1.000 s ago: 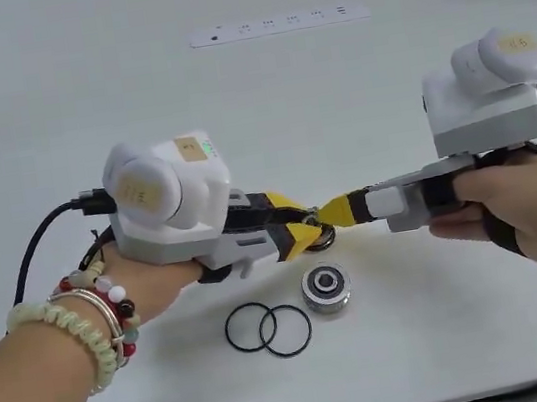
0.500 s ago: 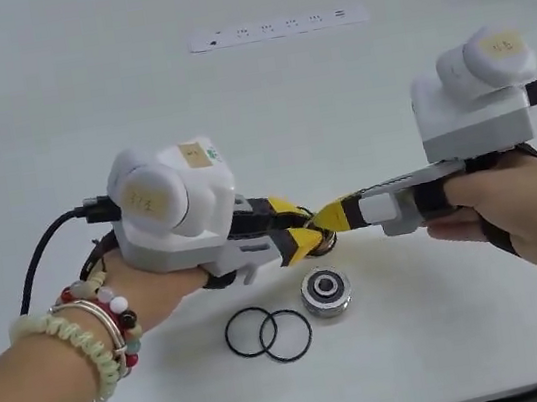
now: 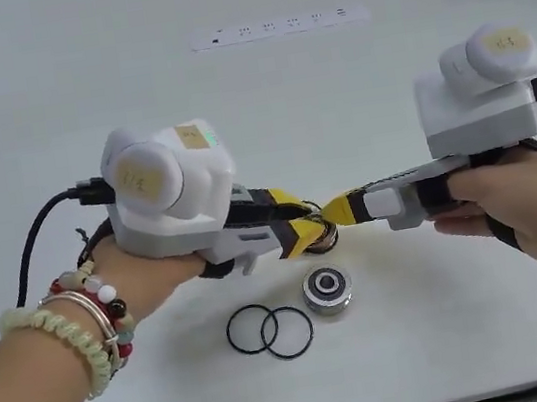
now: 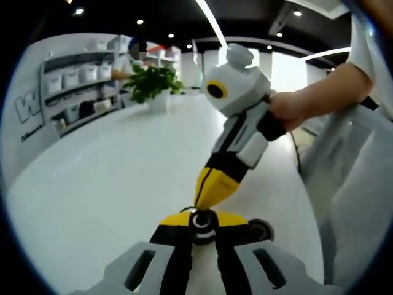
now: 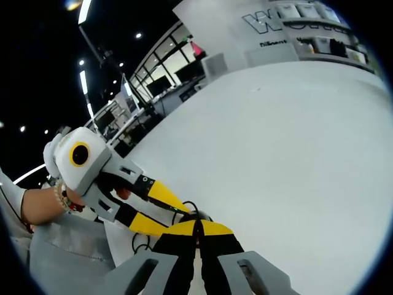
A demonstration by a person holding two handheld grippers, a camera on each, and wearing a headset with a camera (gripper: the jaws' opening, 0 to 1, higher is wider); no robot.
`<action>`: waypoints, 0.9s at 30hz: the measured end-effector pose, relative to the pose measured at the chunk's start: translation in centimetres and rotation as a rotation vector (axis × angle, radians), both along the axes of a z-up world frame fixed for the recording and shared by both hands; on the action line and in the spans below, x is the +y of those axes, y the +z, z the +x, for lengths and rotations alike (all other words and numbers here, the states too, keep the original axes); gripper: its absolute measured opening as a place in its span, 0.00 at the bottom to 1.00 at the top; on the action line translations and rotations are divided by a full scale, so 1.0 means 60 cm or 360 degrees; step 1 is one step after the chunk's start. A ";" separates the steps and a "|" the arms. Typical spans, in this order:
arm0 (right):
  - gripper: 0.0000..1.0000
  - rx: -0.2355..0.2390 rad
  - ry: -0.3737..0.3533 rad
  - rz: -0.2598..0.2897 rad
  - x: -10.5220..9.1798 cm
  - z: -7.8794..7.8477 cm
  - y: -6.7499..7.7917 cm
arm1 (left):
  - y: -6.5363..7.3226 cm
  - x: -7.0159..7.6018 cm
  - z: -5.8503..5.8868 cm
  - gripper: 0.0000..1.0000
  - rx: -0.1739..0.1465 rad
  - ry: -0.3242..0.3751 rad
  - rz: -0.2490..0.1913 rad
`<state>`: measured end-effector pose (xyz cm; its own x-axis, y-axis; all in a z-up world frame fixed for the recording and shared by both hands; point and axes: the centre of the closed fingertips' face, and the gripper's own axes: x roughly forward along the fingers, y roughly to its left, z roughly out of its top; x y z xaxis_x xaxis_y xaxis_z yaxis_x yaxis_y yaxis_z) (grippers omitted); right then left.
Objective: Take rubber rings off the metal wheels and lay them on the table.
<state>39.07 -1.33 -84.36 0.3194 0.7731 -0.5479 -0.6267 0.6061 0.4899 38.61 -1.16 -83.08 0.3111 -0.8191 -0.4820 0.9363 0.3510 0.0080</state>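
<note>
Your left tool (image 3: 306, 226) is clamped on a small metal wheel (image 3: 323, 240) and holds it above the white counter (image 3: 129, 80), near the middle of the head view. Your right tool (image 3: 336, 213) meets it from 3 o'clock, yellow tips pressed together at the wheel's rim. Whether they have caught any rubber is too small to tell.

At 6 o'clock from the held wheel, a second wheel (image 3: 326, 289) lies flat on the counter. At 8 o'clock from that one, two black rubber rings (image 3: 270, 329) lie overlapping. A power strip (image 3: 268, 27) sits far off at 12 o'clock.

The step in hand looks like peeling rubber off the held wheel. To do it well, hold the left tool firm and steady. Bite only the rubber with the right tool, then roll it over the rim and draw it off towards 3 o'clock. Do not jerk, or the wheel may slip from the clamp.
</note>
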 end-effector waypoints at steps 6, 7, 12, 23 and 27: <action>0.00 -0.0007 -0.0020 0.0023 0.000 0.003 0.009 | 0.020 0.001 -0.003 0.25 0.0016 -0.0001 -0.0032; 0.00 0.0005 -0.0025 0.0048 0.002 0.002 0.014 | 0.022 0.000 -0.007 0.27 0.0007 -0.0016 -0.0019; 0.00 -0.0020 -0.0025 0.0102 0.008 0.003 0.034 | 0.034 -0.003 -0.016 0.35 -0.0022 -0.0068 0.0001; 0.00 -0.0056 -0.0002 0.0155 0.022 0.003 0.057 | 0.075 0.018 -0.048 0.53 0.0029 -0.0113 0.0015; 0.00 -0.0075 0.0007 0.0184 0.029 0.002 0.070 | 0.101 0.030 -0.056 0.56 -0.0003 -0.0108 0.0006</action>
<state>39.18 0.39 -80.18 0.3389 0.8319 -0.4394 -0.6531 0.5442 0.5265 35.24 0.66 -77.02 0.2558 -0.8364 -0.4848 0.9580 0.2866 0.0108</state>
